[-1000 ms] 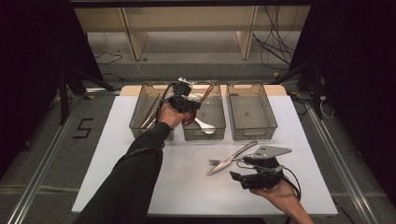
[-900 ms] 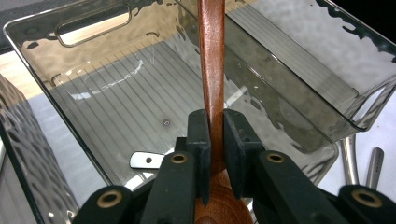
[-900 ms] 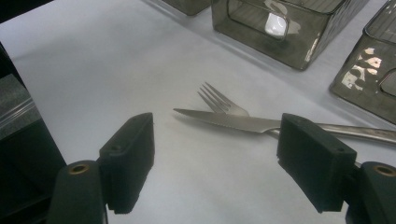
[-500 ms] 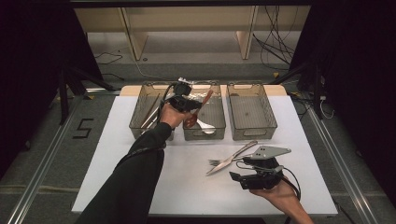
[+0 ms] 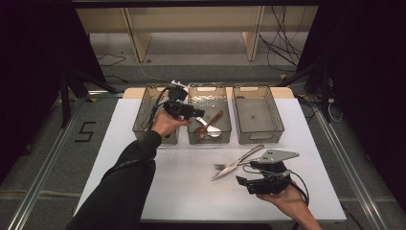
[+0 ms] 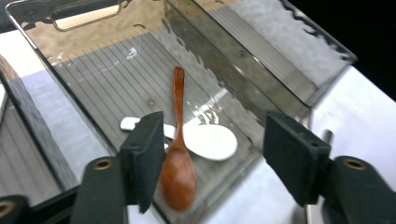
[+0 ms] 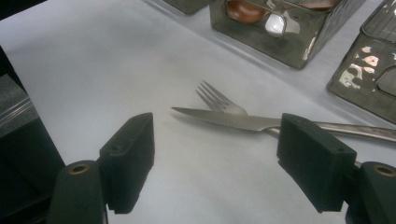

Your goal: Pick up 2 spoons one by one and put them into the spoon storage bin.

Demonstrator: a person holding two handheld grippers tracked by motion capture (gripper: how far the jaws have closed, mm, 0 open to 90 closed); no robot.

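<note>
Jaws on my left gripper have just been opening and now stand apart with nothing pinched, above the wooden spoon lying in the middle bin across a white spoon. My right gripper hangs open over the white table, near the knife lying across the fork.

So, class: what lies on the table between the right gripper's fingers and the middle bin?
In the right gripper view, a knife and fork lie crossed on the white table before the middle bin.
</note>
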